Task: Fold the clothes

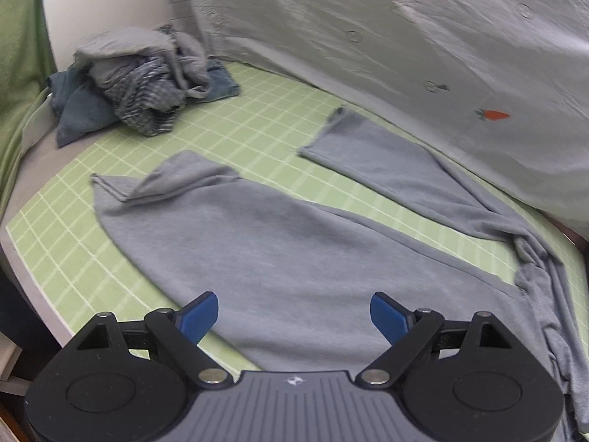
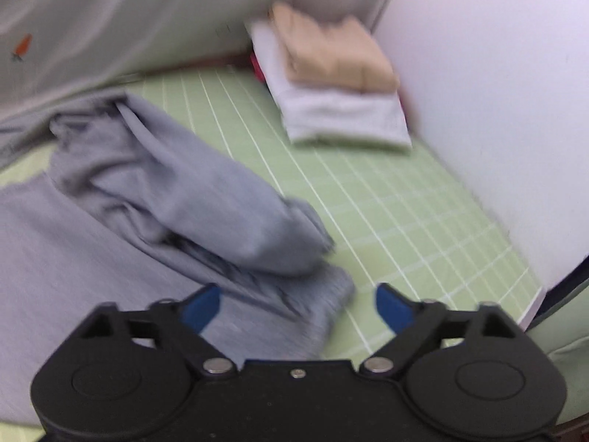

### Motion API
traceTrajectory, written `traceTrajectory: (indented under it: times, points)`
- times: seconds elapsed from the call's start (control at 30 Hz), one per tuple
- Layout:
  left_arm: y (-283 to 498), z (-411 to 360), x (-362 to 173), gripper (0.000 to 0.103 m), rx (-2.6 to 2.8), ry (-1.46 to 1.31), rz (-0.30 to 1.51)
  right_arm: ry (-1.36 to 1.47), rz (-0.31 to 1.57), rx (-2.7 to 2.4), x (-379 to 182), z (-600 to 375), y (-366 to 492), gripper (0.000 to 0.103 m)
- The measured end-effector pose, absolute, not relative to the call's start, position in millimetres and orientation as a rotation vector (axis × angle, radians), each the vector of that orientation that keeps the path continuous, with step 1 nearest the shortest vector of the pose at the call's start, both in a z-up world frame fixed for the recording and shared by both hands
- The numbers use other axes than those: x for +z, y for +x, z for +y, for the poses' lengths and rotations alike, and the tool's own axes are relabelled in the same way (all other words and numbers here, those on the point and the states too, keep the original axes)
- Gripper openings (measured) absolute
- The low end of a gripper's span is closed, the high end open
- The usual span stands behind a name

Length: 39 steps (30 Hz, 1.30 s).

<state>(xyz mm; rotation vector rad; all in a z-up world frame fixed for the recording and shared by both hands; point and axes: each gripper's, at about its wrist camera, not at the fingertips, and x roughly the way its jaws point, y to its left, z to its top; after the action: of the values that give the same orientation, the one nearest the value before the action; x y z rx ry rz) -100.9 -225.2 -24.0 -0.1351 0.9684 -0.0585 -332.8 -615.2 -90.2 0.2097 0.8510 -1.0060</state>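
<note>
A grey long-sleeved garment (image 1: 279,254) lies spread on the green checked mat (image 1: 257,118). One sleeve (image 1: 375,162) stretches toward the back right. My left gripper (image 1: 294,316) is open and empty, just above the garment's near edge. In the right wrist view the same garment (image 2: 173,199) is bunched, with a folded-over sleeve (image 2: 228,221) lying on it. My right gripper (image 2: 298,307) is open and empty over the garment's crumpled end at the mat.
A heap of unfolded clothes (image 1: 140,84) sits at the back left. A folded stack, beige on white (image 2: 331,84), sits at the back right by a white wall (image 2: 497,110). A grey carrot-print sheet (image 1: 405,37) hangs behind. The mat's edge (image 2: 530,309) is at right.
</note>
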Motion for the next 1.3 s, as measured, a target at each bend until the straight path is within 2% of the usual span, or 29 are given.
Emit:
traceTrajectory:
  times: [0.27,0.6,0.77,0.97,1.0,1.03,1.07,1.17,1.3]
  points:
    - [-48.1,-123.4,-42.2,0.09,-0.052,-0.103,0.996,0.2,0.838,-0.923,-73.3,-525.9,-255.1,0.1]
    - [58.1,-36.7,-79.0,0.088,-0.185,-0.139,1.045,0.281,0.885,-0.823,-99.2,-397.9,-152.4,0.101]
    - [106.9,-38.2,-102.9,0.074,-0.27,-0.149,1.124,0.281,0.979,-0.799,-120.7,-369.3,-114.2,0.101]
    - [139.0,-41.7,-130.5,0.046,-0.318,-0.194,1.208,0.25,1.058,-0.826,-131.4,-356.9,-93.7,0.102]
    - [142.6,-41.6,-134.3,0.035,-0.326,-0.204,1.223,0.249,1.059,-0.835,-131.7,-356.5,-92.3,0.102]
    - [146.2,-40.4,-137.4,0.016,-0.334,-0.217,1.234,0.256,1.064,-0.841,-131.5,-357.5,-91.3,0.102]
    - [150.0,-38.0,-139.3,0.008,-0.343,-0.232,1.242,0.263,1.07,-0.847,-131.3,-358.5,-90.3,0.102]
    - [163.8,-29.1,-134.2,0.004,-0.339,-0.253,1.208,0.265,1.086,-0.859,-130.9,-358.8,-87.0,0.102]
    - [184.6,-11.3,-108.8,0.006,-0.265,-0.198,1.041,0.223,1.107,-0.865,-130.3,-355.5,-81.6,0.102]
